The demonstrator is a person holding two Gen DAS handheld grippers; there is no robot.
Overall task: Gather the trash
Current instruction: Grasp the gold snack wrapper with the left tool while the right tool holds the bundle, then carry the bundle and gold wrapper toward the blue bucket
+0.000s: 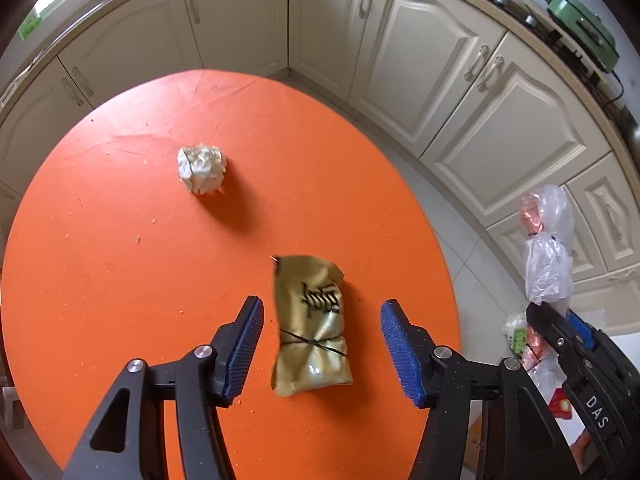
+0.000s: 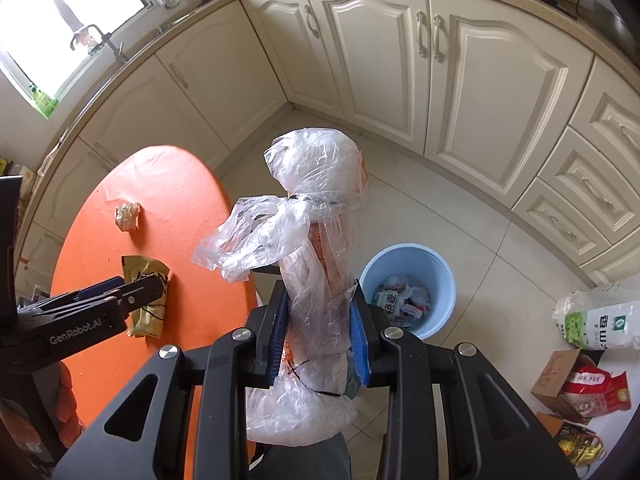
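Now my left gripper (image 1: pixel 322 346) hangs with fingers apart, the gold wrapper (image 1: pixel 312 326) lying between them untouched, ready for pinching. My right gripper (image 2: pixel 320 334) clamps the plastic bundle (image 2: pixel 308 264), blue bin (image 2: pixel 408 256) just beyond its fingertips for dropping.

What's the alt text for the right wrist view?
The right gripper clamps a crumpled clear plastic bag bundle above a light blue plastic bin holding trash. Left of it, the left gripper hovers over a gold wrapper on a round orange table.

Bright daylight from the window (image 2: pixel 68 20), soft shadows on the orange table (image 1: pixel 120 280), heavy fisheye bending, dark corners, sharp focus
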